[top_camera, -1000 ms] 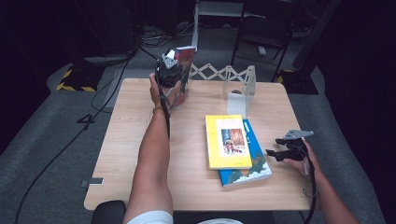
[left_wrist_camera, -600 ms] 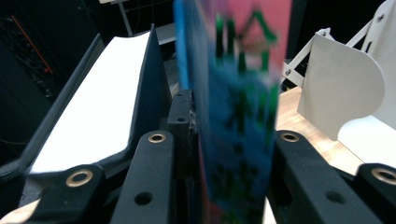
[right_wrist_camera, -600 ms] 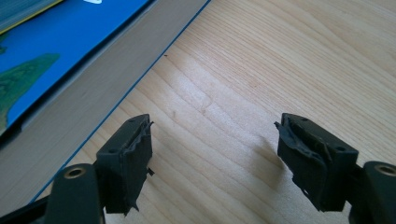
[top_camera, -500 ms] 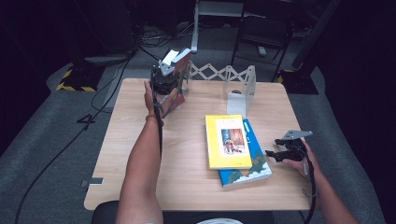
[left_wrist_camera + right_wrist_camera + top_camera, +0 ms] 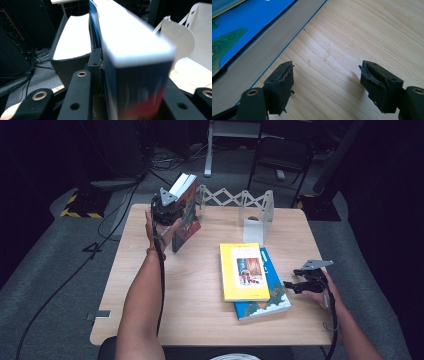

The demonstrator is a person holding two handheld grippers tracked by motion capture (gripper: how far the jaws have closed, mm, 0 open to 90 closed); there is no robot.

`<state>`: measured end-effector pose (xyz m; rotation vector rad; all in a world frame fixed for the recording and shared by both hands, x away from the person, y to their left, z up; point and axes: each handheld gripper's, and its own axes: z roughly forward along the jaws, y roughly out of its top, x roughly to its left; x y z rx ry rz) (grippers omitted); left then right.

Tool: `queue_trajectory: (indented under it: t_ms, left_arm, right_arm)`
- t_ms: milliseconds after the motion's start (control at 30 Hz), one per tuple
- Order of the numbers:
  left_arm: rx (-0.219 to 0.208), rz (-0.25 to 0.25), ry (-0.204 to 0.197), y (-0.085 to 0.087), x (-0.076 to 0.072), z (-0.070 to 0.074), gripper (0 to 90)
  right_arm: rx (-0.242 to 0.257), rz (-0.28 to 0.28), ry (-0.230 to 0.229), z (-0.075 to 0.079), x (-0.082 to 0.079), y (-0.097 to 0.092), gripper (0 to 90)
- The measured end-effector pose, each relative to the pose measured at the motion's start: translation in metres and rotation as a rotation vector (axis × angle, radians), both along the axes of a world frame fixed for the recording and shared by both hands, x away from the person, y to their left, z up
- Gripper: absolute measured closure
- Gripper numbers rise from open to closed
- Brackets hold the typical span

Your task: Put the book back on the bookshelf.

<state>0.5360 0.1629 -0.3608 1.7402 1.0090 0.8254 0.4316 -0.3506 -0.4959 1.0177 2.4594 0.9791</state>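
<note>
Left gripper [image 5: 167, 210] clamped on upright book [image 5: 184, 212] near worktop's far-left corner, jaws lately easing; stiff, fairly heavy, best gripped across covers. Right gripper [image 5: 300, 285] open, empty.

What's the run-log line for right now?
left gripper: shut on red book, upright, far-left | right gripper: open, beside blue book | yellow book: on blue book

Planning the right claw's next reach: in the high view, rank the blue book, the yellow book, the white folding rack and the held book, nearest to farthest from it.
1. Blue-covered book, just left of the right claw.
2. Yellow-covered book, stacked on it.
3. White folding rack, at the table's far edge.
4. Upright red-covered book, in the left claw, far-left corner.
</note>
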Motion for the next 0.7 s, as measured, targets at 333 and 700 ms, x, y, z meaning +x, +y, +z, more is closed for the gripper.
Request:
queue_trajectory:
  t_ms: [333, 700]
  left_arm:
    - [0.033, -0.048, 0.004, 0.001, 0.000, 0.022, 66.7]
    - [0.101, -0.069, 0.117, -0.006, 0.009, 0.036, 72.2]
  right_arm:
    - [-0.003, 0.006, 0.004, 0.000, 0.000, 0.000, 27.4]
    - [-0.007, 0.026, 0.012, 0.001, -0.001, 0.001, 27.7]
